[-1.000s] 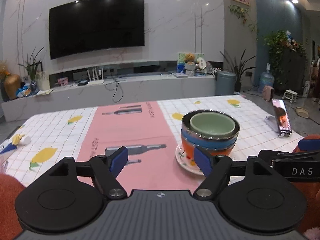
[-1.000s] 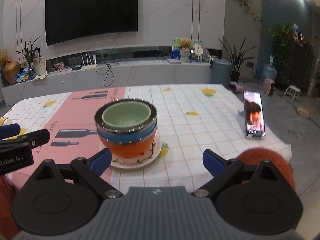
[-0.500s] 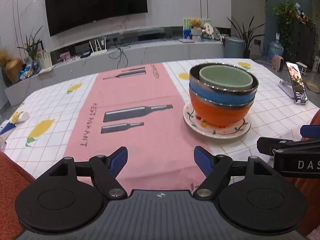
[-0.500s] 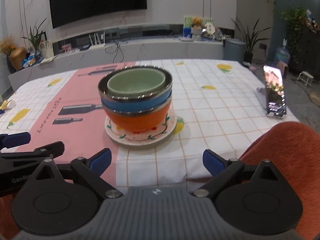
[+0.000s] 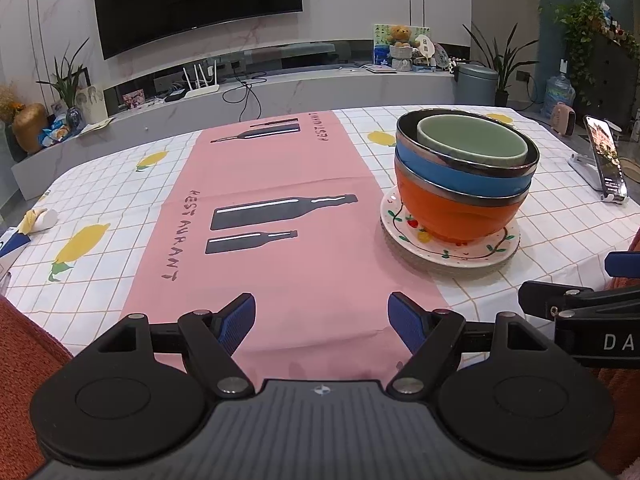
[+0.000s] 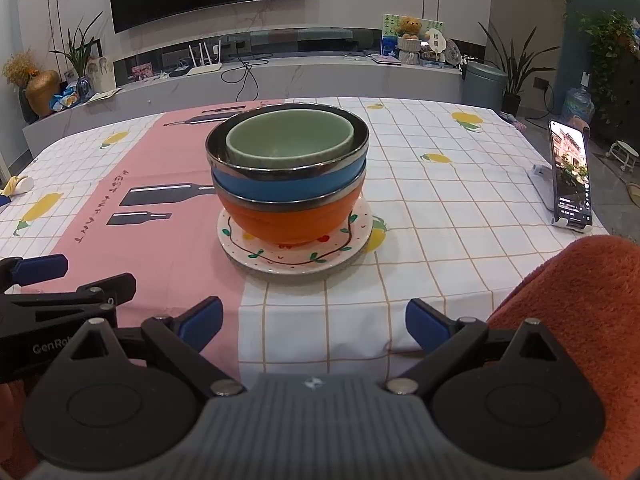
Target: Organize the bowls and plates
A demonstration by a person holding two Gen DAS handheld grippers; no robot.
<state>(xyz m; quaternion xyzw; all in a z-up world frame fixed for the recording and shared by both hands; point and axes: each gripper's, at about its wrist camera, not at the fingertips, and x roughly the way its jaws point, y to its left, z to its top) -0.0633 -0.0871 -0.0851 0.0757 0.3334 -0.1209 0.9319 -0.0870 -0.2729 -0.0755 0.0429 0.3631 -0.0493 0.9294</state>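
Note:
A stack stands on the table: a green bowl [image 6: 290, 142] nested in a blue bowl [image 6: 288, 184], that in an orange bowl [image 6: 290, 220], all on a patterned white plate [image 6: 296, 258]. The stack also shows in the left wrist view, with the green bowl [image 5: 472, 142], the orange bowl [image 5: 460, 210] and the plate [image 5: 448, 254] at the right. My left gripper [image 5: 322, 322] is open and empty over the pink runner, left of and nearer than the stack. My right gripper [image 6: 314, 324] is open and empty at the table's near edge, in front of the stack.
A phone on a stand [image 6: 570, 176] stands at the table's right edge. A crumpled wrapper [image 5: 38, 220] lies at the left edge. An orange cushion [image 6: 580, 300] rises at the right, beside my right gripper. A pink runner [image 5: 272, 216] crosses the checked tablecloth.
Both grippers have risen and tilted down toward the table, staying open. The stack of bowls and the plate have not moved.

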